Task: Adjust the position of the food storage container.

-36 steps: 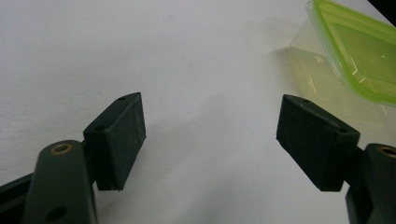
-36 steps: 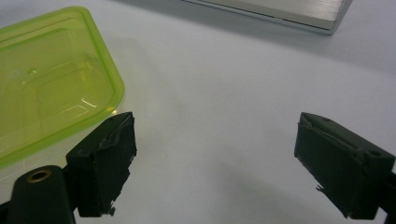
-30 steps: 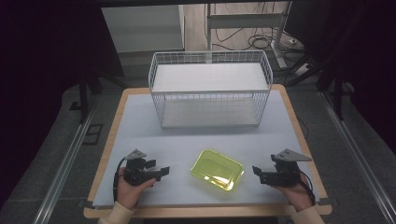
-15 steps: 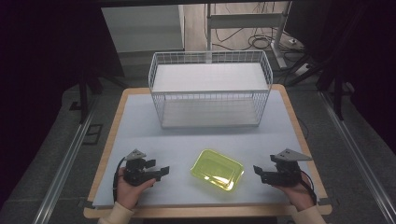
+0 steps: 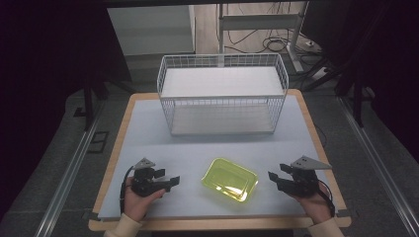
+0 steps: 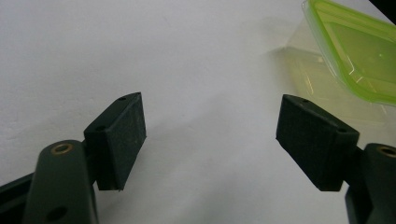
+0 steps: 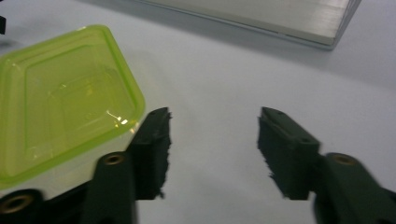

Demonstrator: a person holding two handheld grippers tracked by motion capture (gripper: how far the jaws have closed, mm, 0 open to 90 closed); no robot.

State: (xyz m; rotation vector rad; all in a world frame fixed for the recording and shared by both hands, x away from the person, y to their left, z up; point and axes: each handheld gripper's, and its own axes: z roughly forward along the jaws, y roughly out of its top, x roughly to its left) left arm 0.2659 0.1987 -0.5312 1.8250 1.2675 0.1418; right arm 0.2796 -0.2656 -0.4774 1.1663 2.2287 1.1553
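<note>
From the high view, a yellow-green plastic container (image 5: 230,178) lies on the near part of the pale table (image 5: 148,133), between the left gripper (image 5: 170,180) and the right gripper (image 5: 273,177), apart from both, each of which points inward at it; a white wire basket (image 5: 222,94) stands farther back. In the left gripper view, the jaws stand wide apart with bare table between them, and the container (image 6: 359,51) lies ahead and off to the upper right, clear of the fingers (image 6: 123,135). In the right gripper view, the jaws are likewise spread and grip nothing; the container (image 7: 60,98) sits just beside the left-hand finger (image 7: 154,144), outside the gap.
</note>
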